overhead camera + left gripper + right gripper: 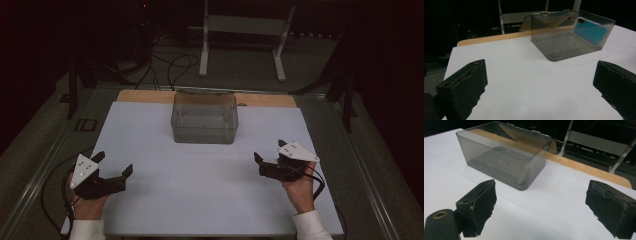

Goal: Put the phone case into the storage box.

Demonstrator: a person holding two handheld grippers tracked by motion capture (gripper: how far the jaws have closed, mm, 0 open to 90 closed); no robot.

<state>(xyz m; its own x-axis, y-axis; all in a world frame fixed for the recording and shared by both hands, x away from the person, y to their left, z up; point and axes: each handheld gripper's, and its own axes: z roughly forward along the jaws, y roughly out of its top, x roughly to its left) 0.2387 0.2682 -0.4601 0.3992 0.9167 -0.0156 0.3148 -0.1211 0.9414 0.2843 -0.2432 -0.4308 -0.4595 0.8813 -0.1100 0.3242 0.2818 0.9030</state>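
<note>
White sheet (200, 190) over wooden table (145, 96); dark room.

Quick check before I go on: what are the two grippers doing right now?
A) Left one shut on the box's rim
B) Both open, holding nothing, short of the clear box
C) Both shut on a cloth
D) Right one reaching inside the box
B: the left gripper and the right gripper have their jaws spread wide over the white table surface, apart from the clear box.
</note>
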